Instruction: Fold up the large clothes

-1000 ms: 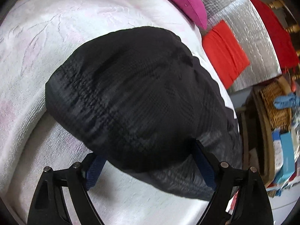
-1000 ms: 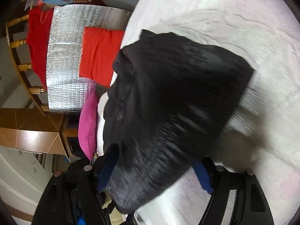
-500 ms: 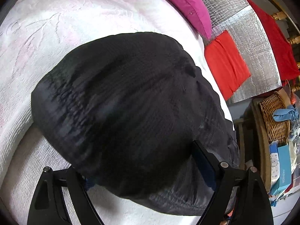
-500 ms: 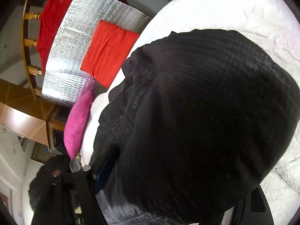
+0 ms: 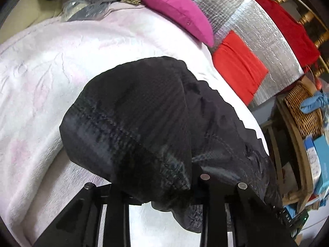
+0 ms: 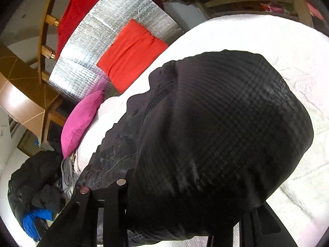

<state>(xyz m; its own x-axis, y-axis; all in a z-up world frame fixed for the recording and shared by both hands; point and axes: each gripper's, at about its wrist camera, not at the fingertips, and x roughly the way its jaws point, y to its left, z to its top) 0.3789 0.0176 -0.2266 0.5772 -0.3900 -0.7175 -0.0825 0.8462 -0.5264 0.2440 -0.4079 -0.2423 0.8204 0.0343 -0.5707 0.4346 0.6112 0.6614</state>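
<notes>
Black garment [image 5: 144, 127] lies on pale blanket [image 5: 37, 78], near edge lifted. Left gripper [image 5: 164, 187] clamps near edge. Right gripper [image 6: 185, 201]: fingertips buried under cloth, grip not discernible. Fold direction: far, toward pink cushion [image 5: 174, 8].

Bed w/ white blanket [image 5: 51, 65], pink pillow [image 5: 174, 10], silver foil panel [image 5: 253, 30], wicker basket [image 5: 302, 111].
</notes>
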